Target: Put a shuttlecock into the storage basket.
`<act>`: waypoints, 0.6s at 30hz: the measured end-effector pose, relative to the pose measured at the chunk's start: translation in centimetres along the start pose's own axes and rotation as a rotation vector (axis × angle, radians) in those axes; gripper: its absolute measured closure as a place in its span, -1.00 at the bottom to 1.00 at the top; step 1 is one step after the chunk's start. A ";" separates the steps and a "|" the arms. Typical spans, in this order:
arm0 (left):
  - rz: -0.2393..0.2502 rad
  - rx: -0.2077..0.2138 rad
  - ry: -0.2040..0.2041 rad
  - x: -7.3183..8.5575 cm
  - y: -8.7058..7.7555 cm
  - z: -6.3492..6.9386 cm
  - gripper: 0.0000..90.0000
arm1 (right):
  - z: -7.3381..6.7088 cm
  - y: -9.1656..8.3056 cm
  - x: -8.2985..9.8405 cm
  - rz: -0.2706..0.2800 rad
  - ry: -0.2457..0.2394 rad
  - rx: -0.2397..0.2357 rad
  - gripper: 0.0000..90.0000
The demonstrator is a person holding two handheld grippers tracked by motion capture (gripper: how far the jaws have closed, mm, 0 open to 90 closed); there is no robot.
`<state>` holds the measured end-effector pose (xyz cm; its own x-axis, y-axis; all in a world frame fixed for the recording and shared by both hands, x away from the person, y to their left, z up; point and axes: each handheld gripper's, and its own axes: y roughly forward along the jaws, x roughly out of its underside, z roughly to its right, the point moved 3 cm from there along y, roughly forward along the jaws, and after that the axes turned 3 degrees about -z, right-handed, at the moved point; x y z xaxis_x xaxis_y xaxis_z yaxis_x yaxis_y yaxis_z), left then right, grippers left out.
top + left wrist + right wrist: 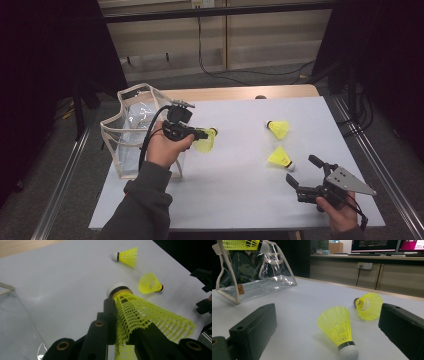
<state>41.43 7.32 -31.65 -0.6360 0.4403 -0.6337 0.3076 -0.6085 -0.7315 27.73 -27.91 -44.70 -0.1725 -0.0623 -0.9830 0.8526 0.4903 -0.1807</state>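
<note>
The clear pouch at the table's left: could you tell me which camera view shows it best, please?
The right gripper view: the clear pouch stands side-on, with trim and walls plain. The high view shows the pouch from above, partly behind the left gripper and its shuttlecock. The left gripper view catches one corner.

This looks like a lab or office test bay: a white table (pixel 240 165) hemmed in by black curtains (pixel 45 60), cables (pixel 220 70) trailing over grey carpet, a wall socket (pixel 365 265) on pale cabinets (pixel 342 270), and lit monitors (pixel 374 245) glowing along the back counter.
</note>
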 end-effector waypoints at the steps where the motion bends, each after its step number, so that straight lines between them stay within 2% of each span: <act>1: 0.001 0.000 -0.002 -0.1 -0.1 0.0 0.88 | 0.0 0.0 0.0 0.001 0.002 0.001 -0.96; 18: 0.015 -0.010 -0.008 -1.1 -1.2 -0.4 0.87 | 0.0 0.0 0.0 0.003 -0.001 -0.001 -0.97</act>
<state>42.06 7.86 -30.14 -0.6365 0.4259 -0.6431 0.3248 -0.6083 -0.7243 27.71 -27.90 -44.68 -0.1696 -0.0622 -0.9836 0.8528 0.4910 -0.1781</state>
